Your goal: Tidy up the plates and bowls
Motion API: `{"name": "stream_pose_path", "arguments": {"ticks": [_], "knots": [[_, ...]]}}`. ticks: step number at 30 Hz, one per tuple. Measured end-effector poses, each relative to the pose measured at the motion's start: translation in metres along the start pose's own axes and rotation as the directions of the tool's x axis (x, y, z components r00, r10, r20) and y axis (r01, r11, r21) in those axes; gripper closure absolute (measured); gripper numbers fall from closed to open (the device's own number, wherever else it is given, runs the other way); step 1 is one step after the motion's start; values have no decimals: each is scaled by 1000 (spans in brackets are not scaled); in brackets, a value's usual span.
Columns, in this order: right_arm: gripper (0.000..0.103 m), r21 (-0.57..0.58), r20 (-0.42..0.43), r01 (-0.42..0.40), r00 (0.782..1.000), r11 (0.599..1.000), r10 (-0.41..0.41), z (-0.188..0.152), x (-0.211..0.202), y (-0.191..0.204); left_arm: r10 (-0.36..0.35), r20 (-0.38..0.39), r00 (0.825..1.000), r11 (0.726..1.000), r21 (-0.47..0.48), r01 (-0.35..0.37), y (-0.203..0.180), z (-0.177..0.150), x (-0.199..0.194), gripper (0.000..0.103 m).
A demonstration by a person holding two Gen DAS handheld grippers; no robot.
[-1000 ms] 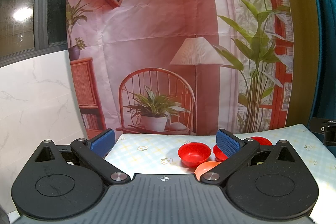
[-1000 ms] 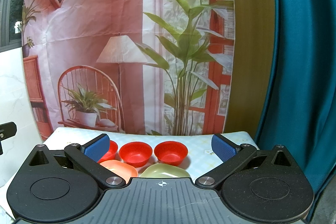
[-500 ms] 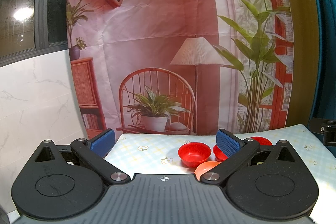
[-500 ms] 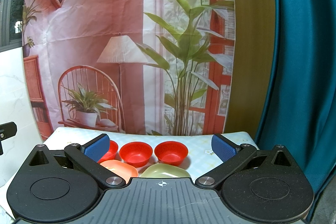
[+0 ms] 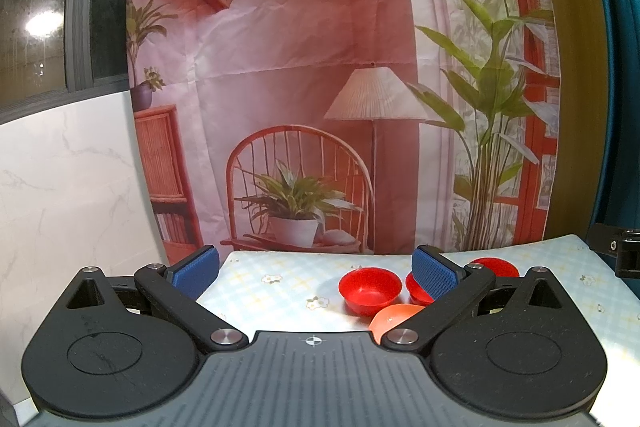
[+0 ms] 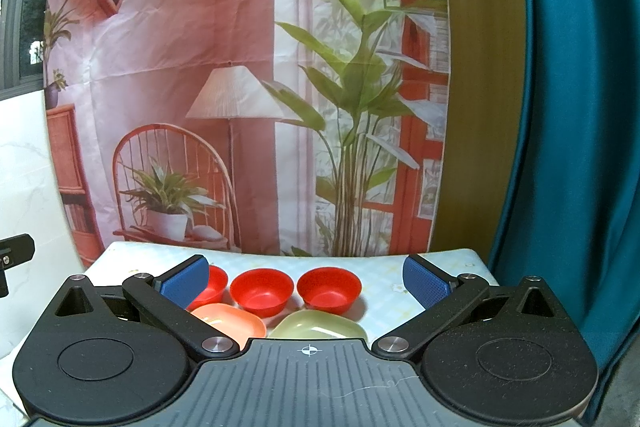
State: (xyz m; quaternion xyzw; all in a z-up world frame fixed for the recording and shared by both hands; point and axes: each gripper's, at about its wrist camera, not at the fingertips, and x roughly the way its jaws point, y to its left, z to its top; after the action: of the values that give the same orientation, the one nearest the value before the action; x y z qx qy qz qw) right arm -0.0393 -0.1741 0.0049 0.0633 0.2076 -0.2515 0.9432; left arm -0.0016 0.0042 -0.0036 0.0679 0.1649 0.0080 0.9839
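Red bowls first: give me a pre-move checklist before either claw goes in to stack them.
1. Left claw open and empty: ok.
2. Right claw open and empty: ok.
3. Three red bowls upright in a row on the tablecloth, left red bowl, middle red bowl, right red bowl: ok.
4. Gaps between bowls for a finger: middle and right apart, ok; left bowl partly hidden, cannot tell.
5. Orange dish and pale green dish lie in front of the bowls, in the approach path: not ok.
6. Claws clear of each other: ok.
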Motion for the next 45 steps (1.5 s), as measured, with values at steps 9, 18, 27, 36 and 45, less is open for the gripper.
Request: {"name": "stream_pose_path", "arguments": {"ticks": [9, 18, 27, 36, 45], "knots": [[0, 21, 58, -81, 995, 996, 80, -27, 21, -6, 12, -32, 999, 1000, 17, -11, -9, -23, 34, 0], [0, 8, -77, -72, 994, 997, 73, -84, 82, -10, -40, -149, 988, 997, 66, 50, -33, -76, 99, 0], [1, -35, -270, -41, 962, 999, 30, -142, 130, -15, -137, -356, 925, 985, 55, 167, -59, -134, 160, 0], [42, -4, -435, -93, 896, 996, 82, -178, 156, -23, -195, -502, 843, 968, 41, 248, -74, -171, 187, 4], [68, 46, -493, -144, 858, 988, 148, -186, 161, -29, -267, -570, 777, 950, -23, 310, -75, -180, 188, 20]]}}
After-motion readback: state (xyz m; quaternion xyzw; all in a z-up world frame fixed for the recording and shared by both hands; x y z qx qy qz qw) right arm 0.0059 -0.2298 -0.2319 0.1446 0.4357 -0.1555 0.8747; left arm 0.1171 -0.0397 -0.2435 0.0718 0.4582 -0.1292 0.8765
